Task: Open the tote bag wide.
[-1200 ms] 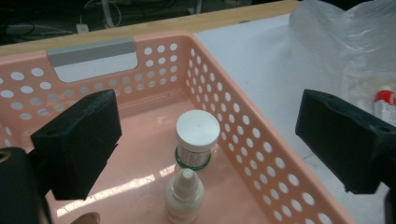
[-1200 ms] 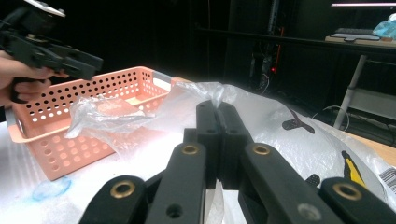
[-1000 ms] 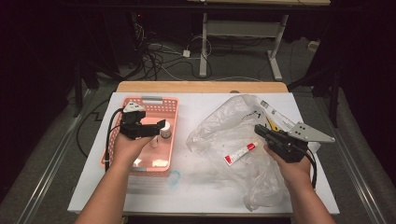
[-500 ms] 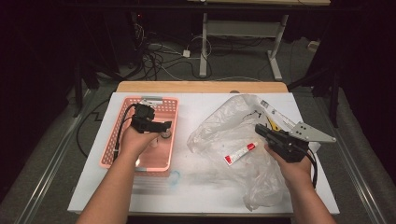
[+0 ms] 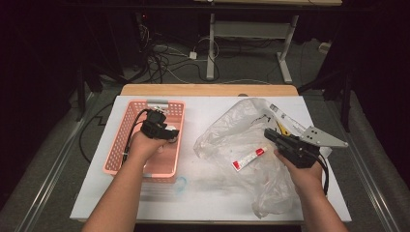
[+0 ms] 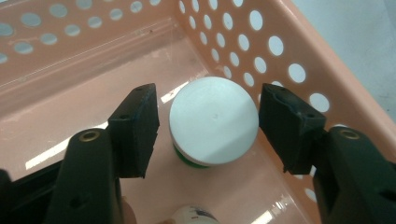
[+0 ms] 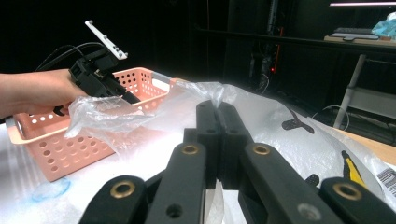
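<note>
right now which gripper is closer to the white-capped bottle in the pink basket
Left. The left gripper straddles the white-capped bottle in the pink basket, pads not yet touching. The right gripper is across the table, pinching the plastic bag.

A white-capped, green-bodied bottle (image 6: 214, 121) stood upright in the pink basket (image 6: 289, 51), just beside its perforated wall.

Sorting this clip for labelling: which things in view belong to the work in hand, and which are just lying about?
In the job:
- left gripper, jaws either side of the white-capped jar, not yet touching
- pink basket
- right gripper shut on the plastic bag

Lying about:
- red-and-white tube
- small blue ring
</note>
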Action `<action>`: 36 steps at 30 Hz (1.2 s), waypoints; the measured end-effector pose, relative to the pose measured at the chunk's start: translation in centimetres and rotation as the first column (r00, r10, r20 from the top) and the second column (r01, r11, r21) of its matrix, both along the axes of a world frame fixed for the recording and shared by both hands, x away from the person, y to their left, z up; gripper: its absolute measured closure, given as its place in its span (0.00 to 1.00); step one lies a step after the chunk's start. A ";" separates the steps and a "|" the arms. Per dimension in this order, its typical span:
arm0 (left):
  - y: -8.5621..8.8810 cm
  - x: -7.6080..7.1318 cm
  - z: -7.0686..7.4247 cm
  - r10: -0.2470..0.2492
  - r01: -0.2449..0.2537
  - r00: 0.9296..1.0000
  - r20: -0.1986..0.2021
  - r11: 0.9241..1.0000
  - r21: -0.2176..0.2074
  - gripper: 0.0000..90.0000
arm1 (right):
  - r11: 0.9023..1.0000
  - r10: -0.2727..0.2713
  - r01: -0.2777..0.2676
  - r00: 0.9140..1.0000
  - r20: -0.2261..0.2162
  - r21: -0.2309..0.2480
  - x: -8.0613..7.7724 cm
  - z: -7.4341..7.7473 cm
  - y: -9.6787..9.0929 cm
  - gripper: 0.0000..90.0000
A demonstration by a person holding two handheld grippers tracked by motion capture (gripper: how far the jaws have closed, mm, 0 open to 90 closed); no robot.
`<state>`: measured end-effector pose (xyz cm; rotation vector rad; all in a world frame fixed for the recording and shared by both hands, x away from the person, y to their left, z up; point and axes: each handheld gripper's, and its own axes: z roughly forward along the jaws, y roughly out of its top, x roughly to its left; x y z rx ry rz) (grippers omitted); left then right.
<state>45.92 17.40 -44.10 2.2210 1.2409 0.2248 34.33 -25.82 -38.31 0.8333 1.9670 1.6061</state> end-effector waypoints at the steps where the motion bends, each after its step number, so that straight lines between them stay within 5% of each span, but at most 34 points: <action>1: 0.0 0.0 0.0 0.000 0.000 1.000 -0.001 1.000 0.008 0.46 | 1.000 0.001 -0.001 1.000 0.002 -0.002 0.1 0.0 0.0 1.00; 6: -0.3 -0.1 -0.3 -0.011 0.011 1.000 0.003 0.999 0.044 0.50 | 1.000 0.002 -0.002 1.000 -0.003 0.000 0.1 -0.1 0.0 1.00; 20: -0.7 -0.2 -0.3 -0.035 0.034 0.999 0.024 0.998 0.047 0.54 | 1.000 0.001 -0.001 1.000 0.000 -0.004 0.1 -0.1 0.0 1.00; 36: 0.5 -1.4 2.1 0.040 -0.034 0.990 0.137 0.998 -0.045 0.54 | 1.000 -0.001 0.001 1.000 0.007 -0.005 0.0 0.0 0.0 1.00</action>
